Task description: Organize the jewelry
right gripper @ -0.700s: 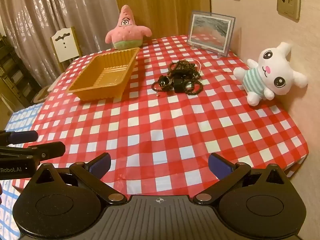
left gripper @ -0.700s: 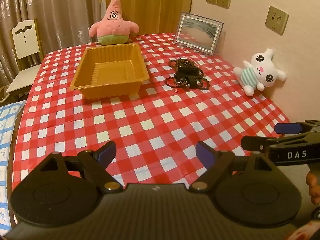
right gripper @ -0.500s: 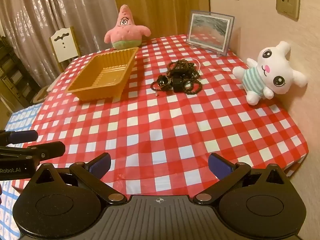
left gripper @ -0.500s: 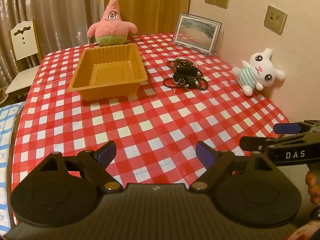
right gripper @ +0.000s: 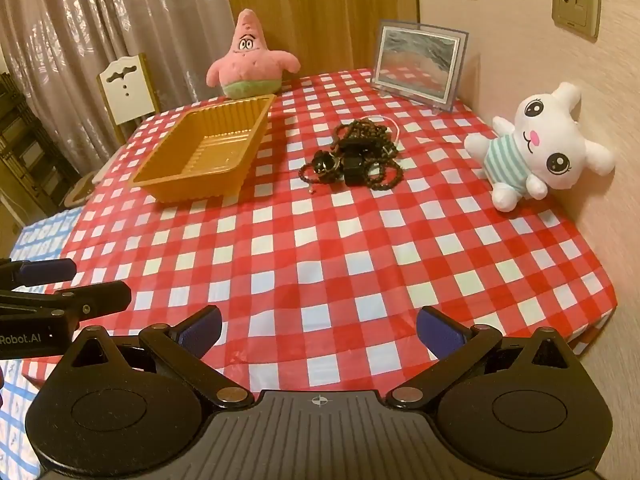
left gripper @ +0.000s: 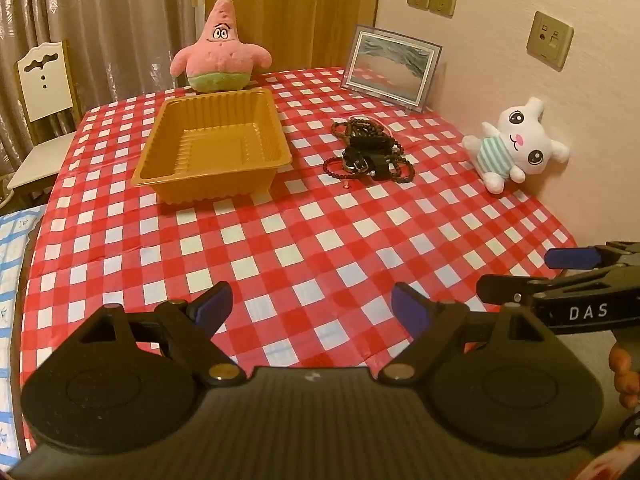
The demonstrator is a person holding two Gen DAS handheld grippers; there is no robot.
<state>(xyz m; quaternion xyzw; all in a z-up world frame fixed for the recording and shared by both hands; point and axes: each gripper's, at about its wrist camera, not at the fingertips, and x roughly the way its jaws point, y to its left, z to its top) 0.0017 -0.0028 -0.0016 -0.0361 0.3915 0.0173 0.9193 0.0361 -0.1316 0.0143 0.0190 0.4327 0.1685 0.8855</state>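
since the earlier pictures little had shifted: both of my grippers had stayed low over the near edge of the table (left gripper: 328, 240), and in the left wrist view the far things sat a touch lower and nearer the middle, as if i had tipped that camera slightly. my left gripper (left gripper: 311, 307) was held with its blue-padded fingers (left gripper: 212, 305) spread wide and nothing between them. my right gripper (right gripper: 318, 328) was just as wide apart, also holding nothing; its side profile showed at the right edge of the left wrist view, beside my left one.

taking the gold tray (left gripper: 160, 168) as the landmark: it stood on the red and white checked cloth with nothing in it that i could see. the jewelry pile (left gripper: 370, 152), a tangle of dark bead strands and small black pieces, lay on the cloth just to the right of the tray, apart from it and well away from both grippers. a tiny loose bit (left gripper: 346, 185) lay at the pile's near edge. behind the tray sat the pink starfish plush (left gripper: 220, 50), close to its far rim. further right of the tray, past the jewelry, a framed picture (left gripper: 390, 68) leaned by the wall, and a white bunny plush (left gripper: 516, 146) sat against the wall. left of the tray, off the table, stood a white chair (left gripper: 42, 80).
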